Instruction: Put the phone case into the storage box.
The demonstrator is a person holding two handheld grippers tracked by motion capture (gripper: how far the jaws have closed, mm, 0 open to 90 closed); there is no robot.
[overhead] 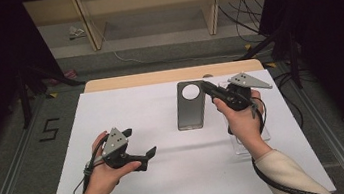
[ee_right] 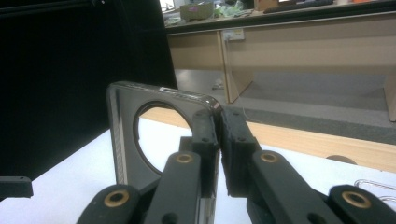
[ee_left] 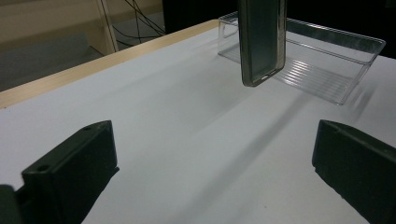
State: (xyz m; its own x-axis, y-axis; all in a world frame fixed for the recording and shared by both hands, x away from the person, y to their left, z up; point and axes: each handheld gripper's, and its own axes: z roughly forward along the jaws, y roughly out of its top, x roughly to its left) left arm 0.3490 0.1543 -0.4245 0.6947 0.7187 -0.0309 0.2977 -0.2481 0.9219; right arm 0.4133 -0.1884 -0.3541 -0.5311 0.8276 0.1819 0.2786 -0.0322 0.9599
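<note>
My right gripper (overhead: 211, 93) pinched phone case (overhead: 191, 105) by upper edge, case hanging above white table (overhead: 126, 113), just left of clear tray (ee_left: 327, 60). My left gripper (overhead: 148, 156) gaped wide, empty. Risk: thin edge grip, case could swing or slip loose.

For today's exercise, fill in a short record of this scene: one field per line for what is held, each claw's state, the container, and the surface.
held item: dark phone case with a round camera opening, lifted off the table
right claw: shut on the edge of the phone case near the round opening
left claw: open, nothing between its jaws, held over the table
container: clear plastic tray, lying on the table behind the phone case in the left gripper view
surface: white table top with a wooden strip along its far edge
</note>
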